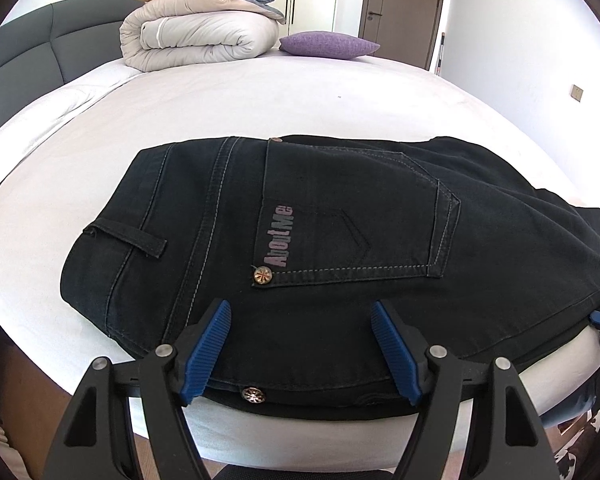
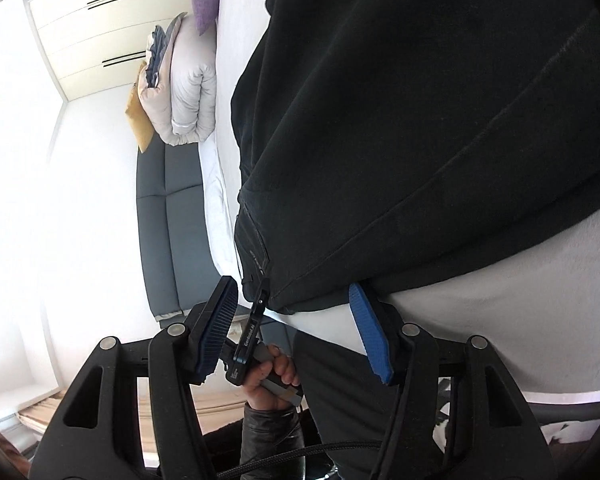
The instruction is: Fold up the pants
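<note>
- blue-padded fingers of the left gripper [image 1: 301,312] sit closest in its own view, spread wide, with black cloth lying between and under them and nothing pinched.
- pants [image 1: 340,232] are black, folded into a thick bundle, and lie on the near edge of the bed [image 1: 220,92]; they fill the middle of the left view, from about 9 o'clock across to 3 o'clock.
- back pocket [image 1: 356,216] faces up, with pale lettering along its side and a metal rivet [image 1: 262,275] at its near corner; a belt loop [image 1: 128,238] lies toward 9 o'clock.
- second rivet [image 1: 253,395] shows on the bundle's near edge, at 6 o'clock, just between the left fingers.
- right gripper [image 2: 292,308] is also spread wide; its view is turned on its side, and the pants [image 2: 420,120] fill it from 12 to 3 o'clock.
- right finger [image 2: 370,332] at 5 o'clock lies against the white sheet just under the cloth's edge; whether it touches the cloth i cannot tell.
- hand [image 2: 274,376] at 6 o'clock in the right view grips the handle of the other tool.
- rolled duvet [image 1: 196,36] sits at the far side at 11 o'clock, a purple pillow [image 1: 328,45] beside it at 12, well apart from the pants.
- grey headboard [image 1: 32,52] runs along 10 o'clock.
</note>
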Tool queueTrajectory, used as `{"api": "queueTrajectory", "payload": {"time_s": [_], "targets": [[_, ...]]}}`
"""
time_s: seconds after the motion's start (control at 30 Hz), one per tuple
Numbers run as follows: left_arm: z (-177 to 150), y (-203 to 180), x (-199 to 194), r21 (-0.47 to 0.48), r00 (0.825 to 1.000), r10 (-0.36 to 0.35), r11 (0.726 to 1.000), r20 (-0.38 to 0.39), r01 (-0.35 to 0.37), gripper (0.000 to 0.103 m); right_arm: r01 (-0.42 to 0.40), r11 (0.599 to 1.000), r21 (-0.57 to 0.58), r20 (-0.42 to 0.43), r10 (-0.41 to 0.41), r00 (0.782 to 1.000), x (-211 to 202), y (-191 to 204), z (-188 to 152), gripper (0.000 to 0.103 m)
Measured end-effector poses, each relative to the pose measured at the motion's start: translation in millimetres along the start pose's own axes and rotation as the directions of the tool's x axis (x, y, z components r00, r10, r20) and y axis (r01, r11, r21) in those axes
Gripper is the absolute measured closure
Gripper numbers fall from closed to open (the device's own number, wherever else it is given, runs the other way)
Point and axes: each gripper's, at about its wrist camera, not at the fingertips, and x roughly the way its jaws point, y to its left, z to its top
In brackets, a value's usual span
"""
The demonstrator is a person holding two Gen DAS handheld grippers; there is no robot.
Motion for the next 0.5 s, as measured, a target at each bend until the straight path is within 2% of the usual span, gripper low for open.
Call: {"api": "queueTrajectory", "payload": {"time_s": [0.07, 0.2, 0.23, 0.27, 0.33, 0.4, 0.5], "targets": [[-0.3, -1.1, 0.1, 0.002, 1.000, 0.004, 1.000, 0.001, -0.004, 0.028, 0.005, 1.000, 0.003, -0.001, -0.005, 1.000, -8.4, -2.3, -2.0, 0.048], [-1.3, -1.5, -0.3, 0.006, 1.000, 0.008, 1.000, -0.001, -0.008, 0.028, 0.018, 1.000, 0.007, 0.002, -0.018, 1.000, 4.3, 3.8, 2.9, 0.048], [-1.9, -1.2, -0.9, 0.008, 1.000, 0.010, 1.000, -0.002, -0.009, 0.028, 0.018, 1.000, 0.004, 0.011, -0.018, 1.000, 5.9, 4.0, 4.6, 0.051], [-2.9, -0.9, -1.7, 0.009, 1.000, 0.010, 1.000, -0.002, -0.010, 0.028, 0.017, 1.000, 0.000, 0.017, -0.017, 1.000, 8.2, 4.2, 6.6, 0.055], [-3.8, -0.6, -2.5, 0.011, 1.000, 0.011, 1.000, -0.003, -0.011, 0.028, 0.033, 0.999, -0.011, 0.020, -0.033, 0.999, 11.9, 1.6, 8.3, 0.085], [-3.9, -0.7, -2.8, 0.011, 1.000, 0.011, 1.000, -0.003, -0.011, 0.028, 0.078, 0.997, -0.019, 0.021, -0.077, 0.997, 11.3, -5.1, 6.5, 0.101], [-3.8, -2.6, -2.6, 0.016, 1.000, 0.014, 1.000, -0.005, -0.014, 0.028, 0.096, 0.994, -0.056, 0.017, -0.095, 0.995, 6.0, -9.9, -1.3, 0.102]]}}
